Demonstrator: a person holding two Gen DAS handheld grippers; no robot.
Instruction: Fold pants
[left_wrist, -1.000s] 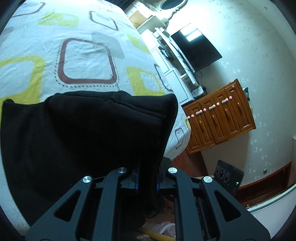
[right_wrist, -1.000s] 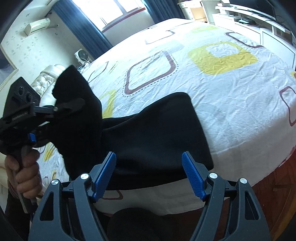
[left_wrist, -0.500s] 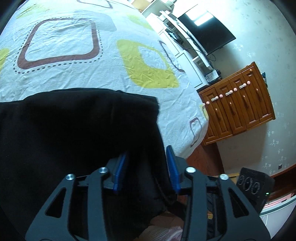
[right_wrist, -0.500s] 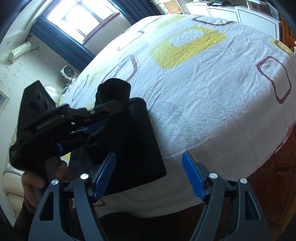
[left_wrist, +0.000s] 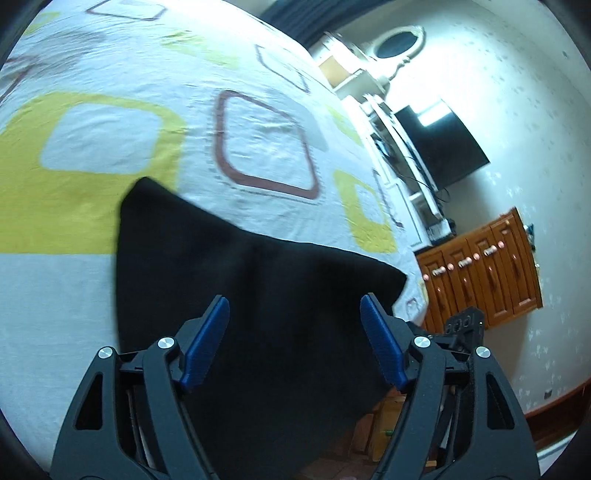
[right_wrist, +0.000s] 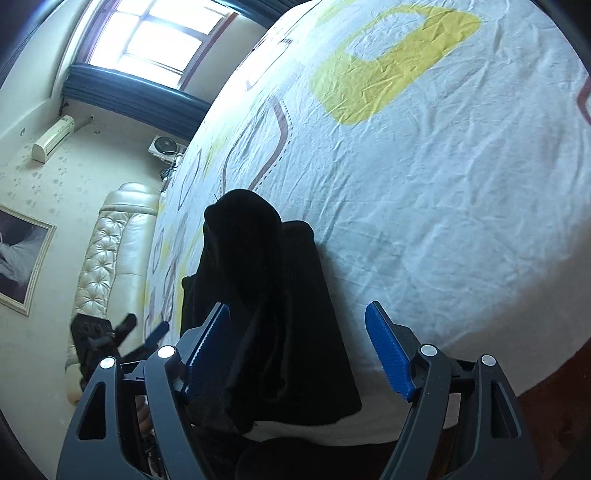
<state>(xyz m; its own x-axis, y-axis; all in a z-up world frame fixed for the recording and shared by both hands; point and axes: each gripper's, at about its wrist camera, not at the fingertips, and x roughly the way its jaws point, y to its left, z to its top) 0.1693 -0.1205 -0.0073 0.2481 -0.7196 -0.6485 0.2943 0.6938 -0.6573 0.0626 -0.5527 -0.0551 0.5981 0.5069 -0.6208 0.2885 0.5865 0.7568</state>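
Note:
The black pants (left_wrist: 258, 295) lie folded in a thick stack at the near edge of the bed (left_wrist: 103, 122), seen also in the right wrist view (right_wrist: 273, 314). My left gripper (left_wrist: 295, 339) is open and empty, its blue pads just above the pants. It shows small at the left of the right wrist view (right_wrist: 147, 336). My right gripper (right_wrist: 299, 350) is open and empty over the near end of the stack. Its body peeks in at the right of the left wrist view (left_wrist: 465, 325).
The bed sheet (right_wrist: 424, 184) is white with yellow and brown squares. A wooden cabinet (left_wrist: 487, 273), a TV (left_wrist: 439, 147) and a white shelf unit stand past the bed's foot. A cream headboard (right_wrist: 110, 251) and a window (right_wrist: 147, 33) lie at the other end.
My left gripper let go of the pants, opened wide and drew back. The raised fold dropped onto the stack. My right gripper stayed open and moved closer over the pants.

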